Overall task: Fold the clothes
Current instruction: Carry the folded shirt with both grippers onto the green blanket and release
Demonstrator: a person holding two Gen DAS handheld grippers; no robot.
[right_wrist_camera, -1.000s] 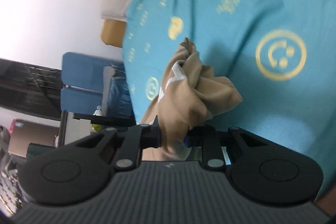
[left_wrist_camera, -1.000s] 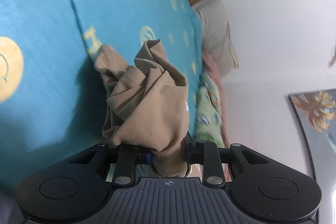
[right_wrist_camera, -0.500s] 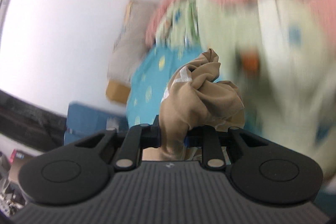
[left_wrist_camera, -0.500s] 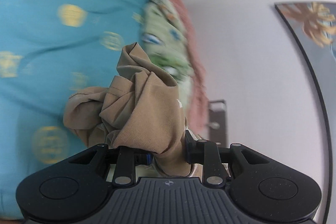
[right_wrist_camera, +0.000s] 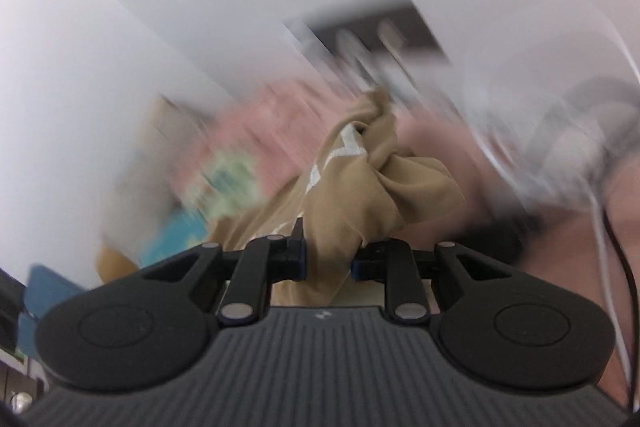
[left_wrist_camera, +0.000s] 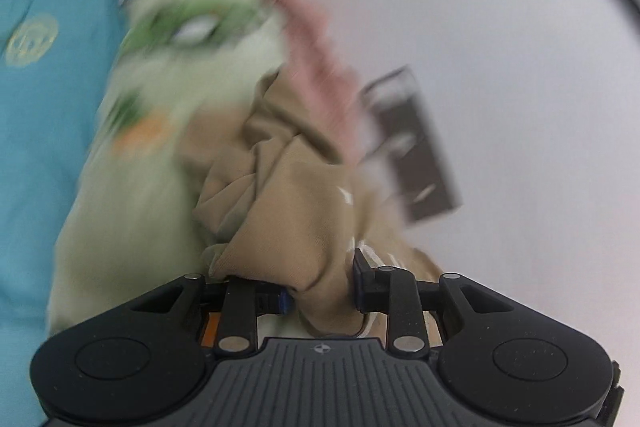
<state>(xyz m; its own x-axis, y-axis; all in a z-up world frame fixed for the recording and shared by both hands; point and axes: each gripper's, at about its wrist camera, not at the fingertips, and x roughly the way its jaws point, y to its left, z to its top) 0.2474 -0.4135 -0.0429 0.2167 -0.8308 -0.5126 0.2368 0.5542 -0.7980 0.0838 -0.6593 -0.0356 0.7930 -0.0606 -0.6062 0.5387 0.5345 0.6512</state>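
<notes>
While both views are smeared with blur, the left gripper (left_wrist_camera: 320,297) and right gripper (right_wrist_camera: 329,259) each look clamped on a bunched wad of the tan garment (left_wrist_camera: 288,195), held up off the blue bedspread (left_wrist_camera: 36,107). Judging by this, keep both grips firm and level, spreading the cloth taut.

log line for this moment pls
left gripper: shut on tan garment | right gripper: shut on tan garment | background blurred

A home bedroom is showing: a teal bedspread (left_wrist_camera: 36,131) with gold emblems, a green patterned quilt (left_wrist_camera: 160,67), a pink blanket (left_wrist_camera: 316,39), and plain white walls (left_wrist_camera: 500,67).
</notes>
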